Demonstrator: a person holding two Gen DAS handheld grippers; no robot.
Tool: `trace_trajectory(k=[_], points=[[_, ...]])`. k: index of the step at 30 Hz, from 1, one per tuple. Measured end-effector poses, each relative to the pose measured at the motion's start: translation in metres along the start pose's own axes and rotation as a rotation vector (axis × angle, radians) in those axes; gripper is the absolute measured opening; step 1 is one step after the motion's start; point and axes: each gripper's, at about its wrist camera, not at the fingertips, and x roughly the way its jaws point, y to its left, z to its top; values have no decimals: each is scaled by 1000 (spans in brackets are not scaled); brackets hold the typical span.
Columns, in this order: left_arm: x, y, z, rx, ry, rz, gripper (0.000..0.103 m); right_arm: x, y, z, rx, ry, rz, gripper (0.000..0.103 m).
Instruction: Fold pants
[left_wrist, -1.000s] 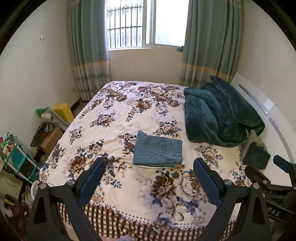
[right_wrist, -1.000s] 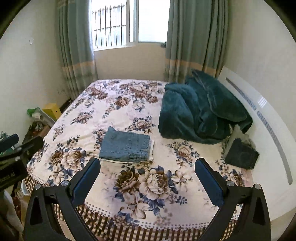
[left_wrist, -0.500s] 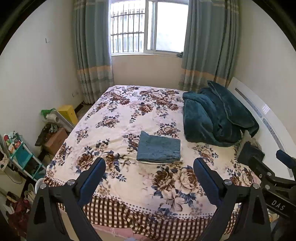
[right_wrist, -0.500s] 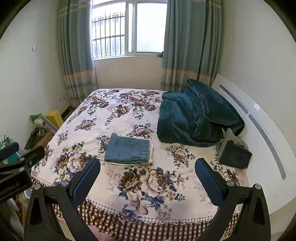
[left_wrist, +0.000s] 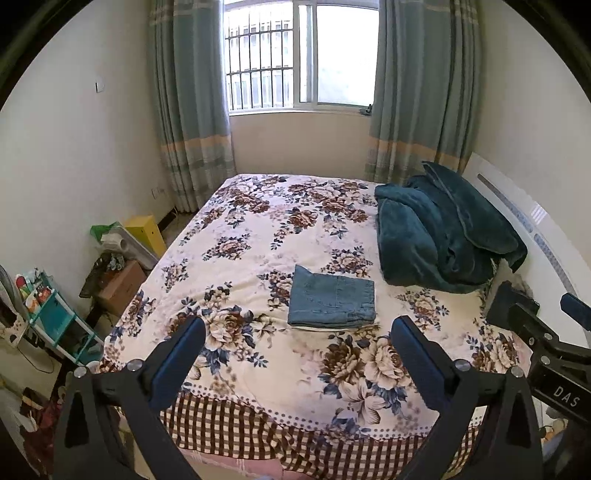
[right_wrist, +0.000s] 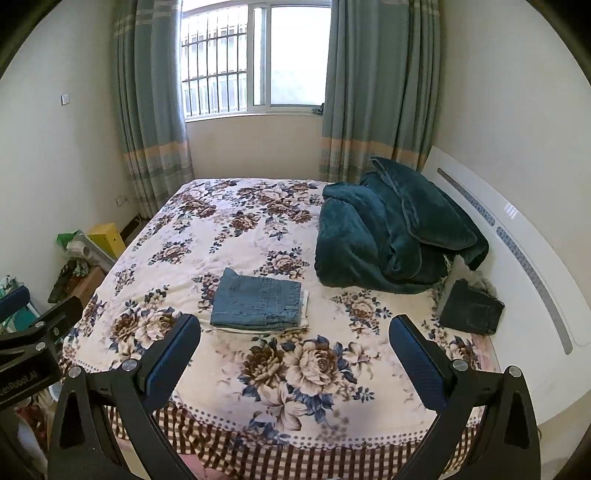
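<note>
Hovering off the near edge of the bed (left_wrist: 258, 417), I hold both sets of jaws wide apart with nothing between them: my left gripper (left_wrist: 297, 360) and my right gripper (right_wrist: 295, 356). Flowered bedspread lies bare between me and the pants (left_wrist: 331, 302) (right_wrist: 258, 304), which sit folded in a flat blue square mid-bed, well beyond my fingertips. A teal blanket (right_wrist: 391, 236) is heaped toward the headboard (right_wrist: 517, 258), near the pants. On the floor to the left, a small teal shelf (left_wrist: 55, 321) holds bottles and packets.
</note>
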Motion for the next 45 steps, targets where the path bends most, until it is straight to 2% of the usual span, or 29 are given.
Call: trace_trajectory(k=[45], points=[[-5, -3, -3, 1, -6, -2, 103, 1, 7, -12, 19, 9, 23, 103]])
